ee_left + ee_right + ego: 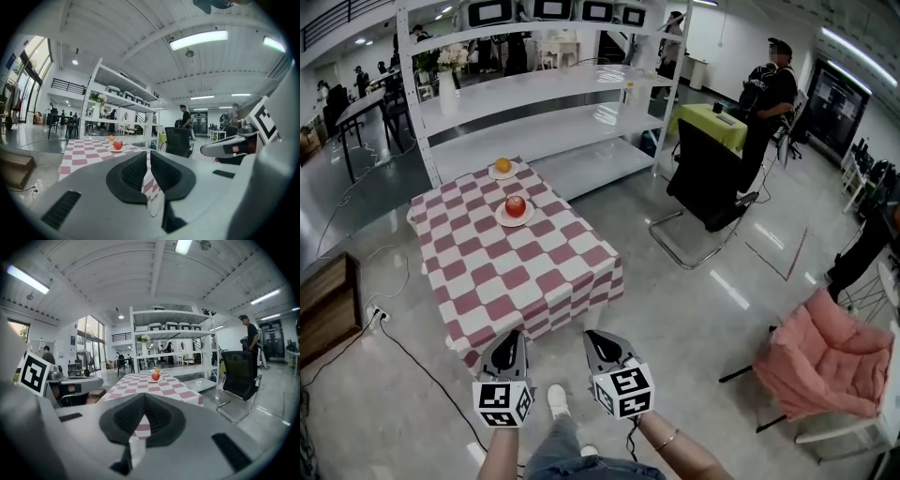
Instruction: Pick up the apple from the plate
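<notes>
The apple sits on its plate, well ahead of our jaws. We hold the left gripper and right gripper near level, jaws pressed together.

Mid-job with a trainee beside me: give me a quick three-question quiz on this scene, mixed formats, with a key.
1. True or false: the apple lies on a plate on the checked table.
2. Choose: the left gripper and right gripper are A) both shut and empty, B) both wide open, C) holding the apple.
3. Fill in: the farther plate holds an ____.
Key: 1 true; 2 A; 3 orange.
</notes>
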Demonstrator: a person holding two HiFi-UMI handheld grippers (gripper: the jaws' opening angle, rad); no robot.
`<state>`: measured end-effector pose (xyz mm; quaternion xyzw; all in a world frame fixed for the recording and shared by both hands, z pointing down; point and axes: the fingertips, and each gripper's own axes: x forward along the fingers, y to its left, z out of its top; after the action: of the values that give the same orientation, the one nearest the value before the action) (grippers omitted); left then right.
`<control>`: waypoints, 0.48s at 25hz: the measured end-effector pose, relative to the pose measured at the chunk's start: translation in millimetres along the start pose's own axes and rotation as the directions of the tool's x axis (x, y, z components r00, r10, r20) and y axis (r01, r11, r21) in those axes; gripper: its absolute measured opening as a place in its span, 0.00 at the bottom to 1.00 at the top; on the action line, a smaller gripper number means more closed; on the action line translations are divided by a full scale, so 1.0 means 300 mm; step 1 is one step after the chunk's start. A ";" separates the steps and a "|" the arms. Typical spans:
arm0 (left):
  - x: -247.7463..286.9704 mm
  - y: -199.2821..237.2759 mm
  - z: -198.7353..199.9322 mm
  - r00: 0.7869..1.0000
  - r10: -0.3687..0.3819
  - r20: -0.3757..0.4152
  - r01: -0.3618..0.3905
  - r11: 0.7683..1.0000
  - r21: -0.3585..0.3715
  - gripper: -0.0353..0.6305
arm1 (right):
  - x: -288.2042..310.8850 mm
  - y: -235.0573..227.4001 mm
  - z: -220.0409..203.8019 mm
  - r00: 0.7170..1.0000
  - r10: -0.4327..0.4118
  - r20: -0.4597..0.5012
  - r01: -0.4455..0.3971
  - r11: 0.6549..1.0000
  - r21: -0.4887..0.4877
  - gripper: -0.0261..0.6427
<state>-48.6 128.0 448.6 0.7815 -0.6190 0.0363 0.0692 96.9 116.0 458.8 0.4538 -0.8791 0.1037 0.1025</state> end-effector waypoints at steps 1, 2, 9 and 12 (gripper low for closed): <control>0.041 0.023 -0.001 1.000 -0.002 -0.004 0.002 1.000 -0.002 0.09 | 0.042 -0.017 0.009 1.000 -0.004 -0.002 0.004 1.000 0.002 0.05; 0.082 0.048 -0.002 1.000 -0.002 -0.009 0.002 1.000 -0.005 0.10 | 0.086 -0.032 0.017 1.000 -0.008 -0.005 0.008 1.000 0.004 0.05; 0.327 0.215 0.019 0.999 -0.018 -0.042 0.018 1.000 -0.010 0.16 | 0.365 -0.096 0.076 0.999 -0.030 -0.032 0.030 0.999 0.017 0.05; 0.414 0.282 0.036 0.998 -0.031 -0.049 0.030 1.000 -0.008 0.17 | 0.475 -0.110 0.112 0.999 -0.038 -0.036 0.039 0.999 0.019 0.05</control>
<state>-102.5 -12.0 460.9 0.7895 -0.6053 0.0519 0.0879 40.2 -22.5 468.8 0.4698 -0.8672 0.1185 0.1153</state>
